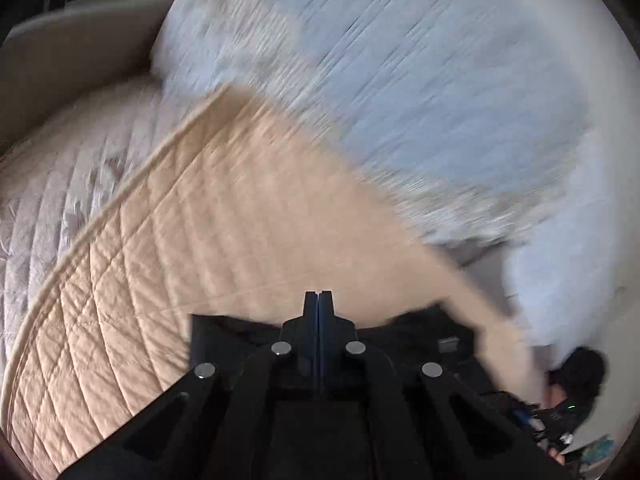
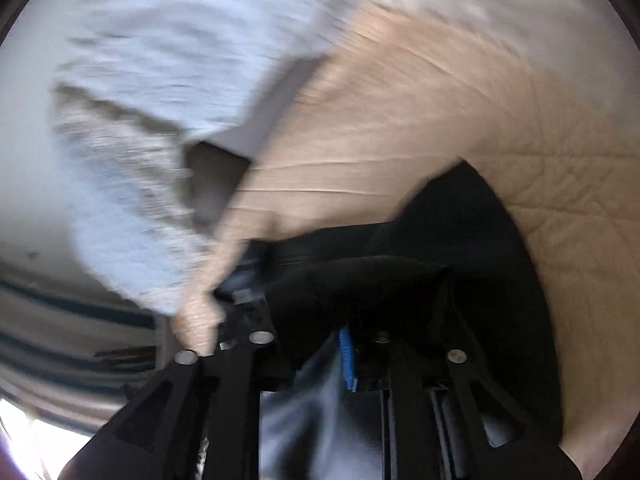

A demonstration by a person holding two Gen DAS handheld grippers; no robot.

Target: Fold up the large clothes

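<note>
Both views heavily motion-blurred. Left tool (image 1: 319, 294) clenched, fingers pressed flat together with no gap; no cloth visible between the tips, though black fabric (image 1: 416, 332) lies right behind and under them. Can't tell from the left wrist view if any of it is pinched lower down. Black fabric spread across the near edge of a tan quilted cover (image 1: 192, 216), diamond stitching and piped hem visible, on a bed. Pale satin quilt (image 1: 52, 200) beside the tan cover on the left of that view. Light blue-white textured blanket (image 1: 420, 80) above and to the right, touching the tan cover's far edge. Beige headboard or wall panel (image 1: 68, 52) top left. Dark blurred object (image 1: 580, 376) with a small green light at lower right, identity unclear. Right tool (image 2: 340, 332) tips buried under a bunched fold of the black garment (image 2: 380, 280); fingers hidden, so can't tell whether released or gripping. Blue strip (image 2: 346, 360) showing between the finger bases, dark cloth draped over the tool body. Garment piled on the tan cover (image 2: 440, 120), which fills the right and centre of that view. Blue-white blanket (image 2: 168, 60) upper left, overlapping the cover's edge. Striped surface (image 2: 60, 340) lower left, probably floor or rug, too smeared to say.
</note>
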